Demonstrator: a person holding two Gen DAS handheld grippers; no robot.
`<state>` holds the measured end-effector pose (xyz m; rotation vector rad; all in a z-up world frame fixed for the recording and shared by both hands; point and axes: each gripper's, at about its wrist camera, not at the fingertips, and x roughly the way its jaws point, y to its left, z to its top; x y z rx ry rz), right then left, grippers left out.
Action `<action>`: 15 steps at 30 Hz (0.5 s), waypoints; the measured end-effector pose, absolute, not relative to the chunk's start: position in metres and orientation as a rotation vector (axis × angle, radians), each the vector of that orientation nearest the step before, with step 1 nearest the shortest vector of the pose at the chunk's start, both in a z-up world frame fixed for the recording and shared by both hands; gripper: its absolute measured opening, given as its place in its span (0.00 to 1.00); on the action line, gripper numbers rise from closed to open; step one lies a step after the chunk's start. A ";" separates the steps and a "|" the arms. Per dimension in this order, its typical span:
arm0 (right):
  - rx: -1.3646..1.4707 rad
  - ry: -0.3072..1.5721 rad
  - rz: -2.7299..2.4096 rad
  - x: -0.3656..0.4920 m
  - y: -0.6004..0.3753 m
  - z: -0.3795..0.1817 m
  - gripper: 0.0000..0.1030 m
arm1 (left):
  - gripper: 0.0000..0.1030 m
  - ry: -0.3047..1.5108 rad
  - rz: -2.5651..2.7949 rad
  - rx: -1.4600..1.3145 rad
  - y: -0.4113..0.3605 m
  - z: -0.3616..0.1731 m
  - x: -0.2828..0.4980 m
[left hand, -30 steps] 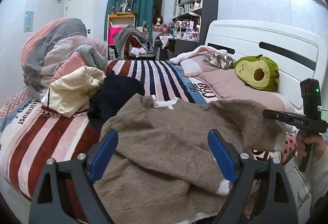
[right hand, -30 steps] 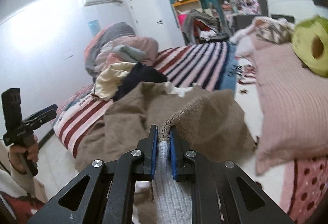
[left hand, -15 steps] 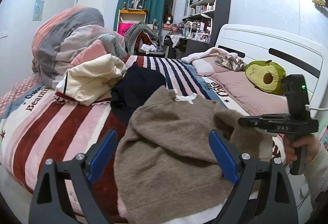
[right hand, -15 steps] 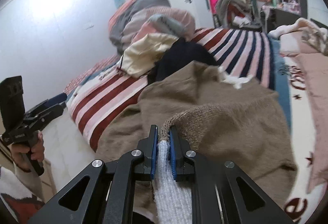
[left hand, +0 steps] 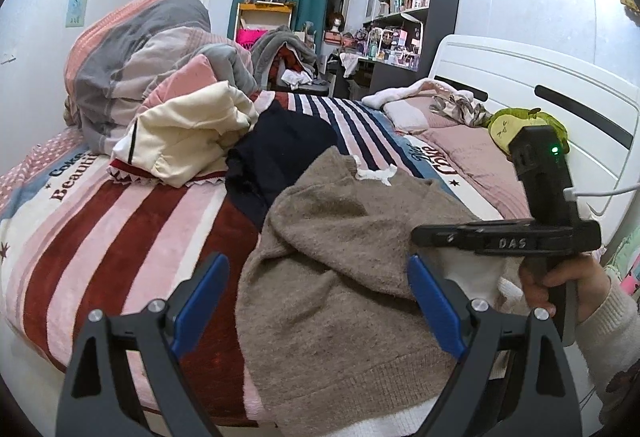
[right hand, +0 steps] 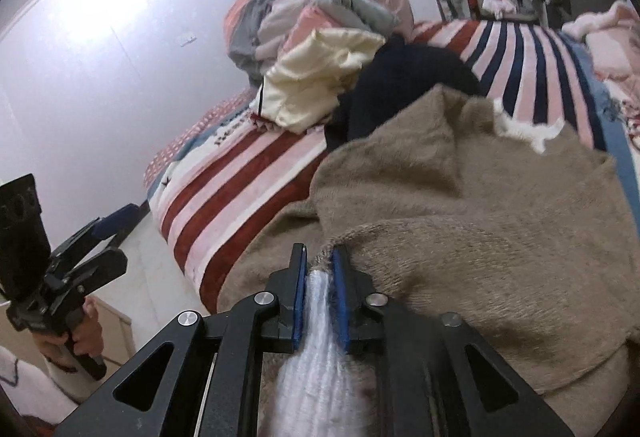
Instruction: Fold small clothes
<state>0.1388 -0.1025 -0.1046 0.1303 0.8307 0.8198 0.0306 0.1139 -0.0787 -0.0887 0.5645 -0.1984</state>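
A small brown fuzzy sweater (left hand: 344, 261) with a white collar lies on the striped bed, its hem hanging over the near edge; it also fills the right wrist view (right hand: 480, 205). My right gripper (right hand: 320, 257) is shut on the sweater's sleeve at its white cuff (right hand: 316, 337), carrying it over the sweater's body. It shows in the left wrist view (left hand: 424, 237) at the right. My left gripper (left hand: 316, 293) is open and empty, held over the sweater's lower part; it shows off the bed at the left of the right wrist view (right hand: 112, 221).
A dark navy garment (left hand: 280, 157) and a cream garment (left hand: 188, 137) lie behind the sweater, with a heaped pink-grey quilt (left hand: 136, 65) beyond. A pink pillow (left hand: 472, 165), a green avocado plush (left hand: 520, 121) and the white headboard (left hand: 560, 97) are at the right.
My right gripper has carried the sleeve leftward across the sweater, folding it over the body. My left gripper has shifted left and stays open.
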 end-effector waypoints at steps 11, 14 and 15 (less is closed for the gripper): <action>0.131 0.796 0.762 0.125 -0.144 -0.099 0.28 | 0.86 0.650 -0.269 -0.062 0.084 -0.100 0.048; 0.124 0.791 0.708 0.118 -0.167 -0.101 0.29 | 0.86 0.680 -0.295 -0.062 0.072 -0.109 0.053; 0.123 0.795 0.689 0.115 -0.175 -0.103 0.30 | 0.86 0.689 -0.304 -0.058 0.067 -0.112 0.054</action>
